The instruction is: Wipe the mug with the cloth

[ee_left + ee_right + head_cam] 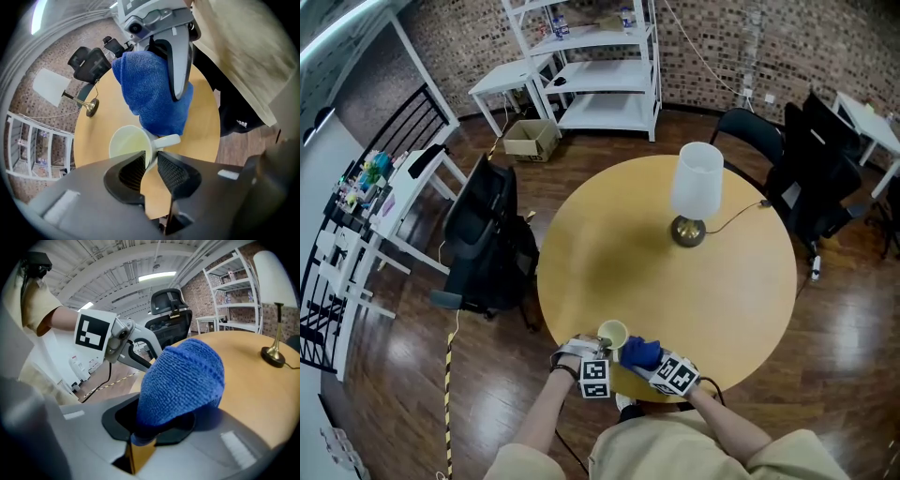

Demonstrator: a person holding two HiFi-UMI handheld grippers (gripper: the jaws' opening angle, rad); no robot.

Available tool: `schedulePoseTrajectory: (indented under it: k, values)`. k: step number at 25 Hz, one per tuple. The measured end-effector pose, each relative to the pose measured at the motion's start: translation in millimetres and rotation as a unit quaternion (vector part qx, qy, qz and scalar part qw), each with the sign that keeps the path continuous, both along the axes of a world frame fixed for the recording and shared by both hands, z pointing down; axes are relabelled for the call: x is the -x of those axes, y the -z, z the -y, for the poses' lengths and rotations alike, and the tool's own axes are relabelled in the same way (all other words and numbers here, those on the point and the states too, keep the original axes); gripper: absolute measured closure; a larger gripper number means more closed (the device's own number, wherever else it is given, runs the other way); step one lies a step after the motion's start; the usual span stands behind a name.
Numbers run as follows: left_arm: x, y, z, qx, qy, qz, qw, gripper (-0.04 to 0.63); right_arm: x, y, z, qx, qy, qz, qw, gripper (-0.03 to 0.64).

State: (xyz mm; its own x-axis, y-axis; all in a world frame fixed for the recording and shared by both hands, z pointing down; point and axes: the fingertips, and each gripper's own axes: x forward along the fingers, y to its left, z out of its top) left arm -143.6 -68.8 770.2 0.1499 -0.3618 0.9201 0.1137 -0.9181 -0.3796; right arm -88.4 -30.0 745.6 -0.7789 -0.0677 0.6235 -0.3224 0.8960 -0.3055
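A pale yellow-green mug stands near the front edge of the round wooden table. My left gripper is shut on its rim beside the handle. In the left gripper view one pad sits inside the mug and the other outside, with my left gripper pinching the wall. My right gripper is shut on a bunched blue cloth. The cloth presses against the mug's far side above the handle. In the right gripper view the cloth bulges from my right gripper and hides the mug.
A table lamp with a white shade and brass base stands at the table's far side, its cord trailing right. A black office chair is left of the table, more black chairs to the right, white shelving behind.
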Motion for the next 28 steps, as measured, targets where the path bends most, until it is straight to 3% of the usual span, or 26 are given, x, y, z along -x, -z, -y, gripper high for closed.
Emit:
schedulePoseTrajectory:
  k: [4, 8, 11, 17, 20, 24, 28]
  values:
    - [-9, 10, 6, 0.064, 0.072, -0.067, 0.9931, 0.559, -12, 5, 11, -0.014, -0.022, -0.005, 1.0, 0.557]
    - [-9, 20, 13, 0.122, 0.177, -0.148, 0.9653, 0.574, -18, 25, 33, -0.036, -0.054, 0.008, 0.998, 0.557]
    - [-11, 24, 16, 0.13, 0.208, -0.173, 0.9537, 0.575, -24, 44, 54, -0.056, -0.08, 0.016, 0.995, 0.557]
    - [-12, 32, 17, 0.125, 0.242, -0.201, 0.941, 0.574, -23, 75, 79, -0.079, -0.094, 0.033, 0.992, 0.557]
    - [-11, 35, 19, 0.116, 0.258, -0.201, 0.9379, 0.572, -12, 85, 78, -0.096, -0.051, 0.026, 0.994, 0.557]
    - [-15, 41, 22, 0.123, 0.275, -0.212, 0.9298, 0.571, 16, 83, 67, -0.126, 0.051, -0.011, 0.991, 0.557]
    - [-18, 42, 25, 0.151, 0.314, -0.247, 0.9042, 0.573, 35, 58, 44, -0.142, 0.162, -0.068, 0.974, 0.557]
